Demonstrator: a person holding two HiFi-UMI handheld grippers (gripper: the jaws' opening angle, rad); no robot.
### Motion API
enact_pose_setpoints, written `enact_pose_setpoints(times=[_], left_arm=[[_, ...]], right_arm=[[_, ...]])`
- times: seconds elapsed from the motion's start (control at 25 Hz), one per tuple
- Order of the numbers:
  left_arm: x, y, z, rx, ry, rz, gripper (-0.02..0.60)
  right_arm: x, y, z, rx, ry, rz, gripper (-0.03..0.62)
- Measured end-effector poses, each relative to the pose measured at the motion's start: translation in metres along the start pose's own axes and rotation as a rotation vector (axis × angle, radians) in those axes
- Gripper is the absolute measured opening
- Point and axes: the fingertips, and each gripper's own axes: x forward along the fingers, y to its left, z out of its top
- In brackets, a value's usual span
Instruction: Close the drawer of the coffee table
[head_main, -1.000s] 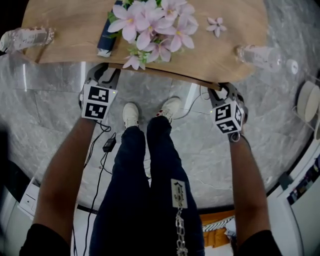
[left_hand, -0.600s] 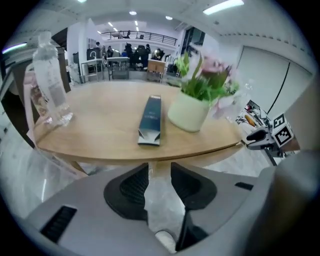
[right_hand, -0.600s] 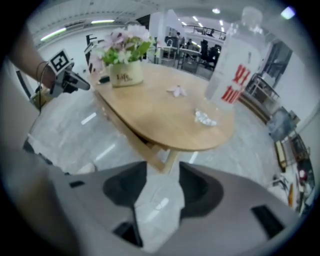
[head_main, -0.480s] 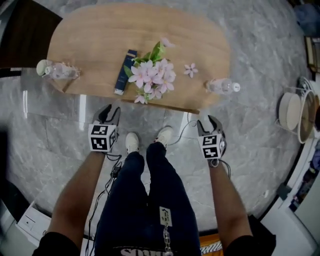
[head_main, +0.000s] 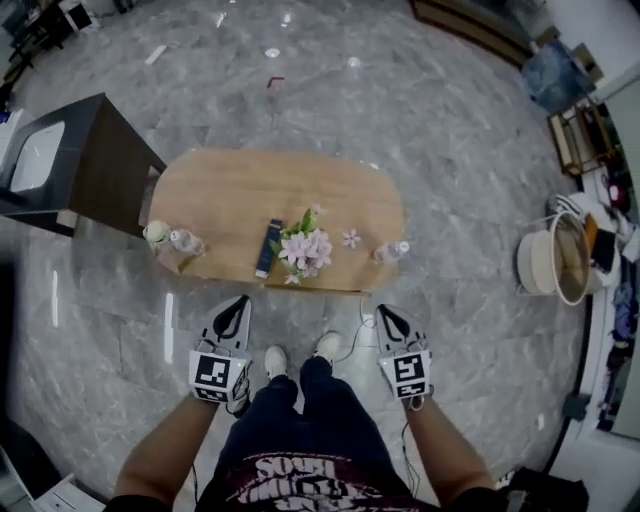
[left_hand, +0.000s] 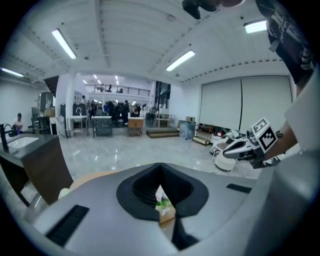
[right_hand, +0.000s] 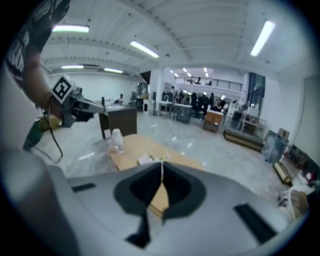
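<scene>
Now both grippers hang raised, short of the near edge of the coffee table (head_main: 250, 190). The left gripper (head_main: 237, 303) and the right gripper (head_main: 383, 312) have each just closed their jaws together, with nothing between them. No drawer shows past that edge, so it looks pushed in, though the tabletop hides it. A careless knee or gripper knocking the table could roll the bottle (head_main: 392, 250) off the near right edge or scatter the flowers (head_main: 308, 248).
</scene>
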Motion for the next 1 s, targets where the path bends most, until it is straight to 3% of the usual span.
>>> enact_pose_setpoints(times=[0.16,0.28,0.6,0.84,1.0], left_arm=[[-0.031,-0.015,0.073,-0.02,-0.109,0.013,0.02],[-0.032,-0.022,0.104,-0.011,-0.139,0.001,0.02],[-0.014,0.002,0.093,0.022,-0.112,0.062,0.02],[0.008,-0.003,0.137,0.058,-0.115,0.052,0.02],[0.019,0.0,0.14,0.059,-0.114,0.032,0.02]], right_arm=[[-0.041,0.016,0.067,0.087,-0.089,-0.002,0.034],[-0.053,0.012,0.105,0.118,-0.135,-0.03,0.034],[-0.031,0.006,0.113,0.149,-0.24,-0.019,0.034],[-0.024,-0.027,0.151,0.146,-0.287,-0.021,0.034],[-0.018,-0.028,0.155,0.15,-0.267,-0.031,0.034]])
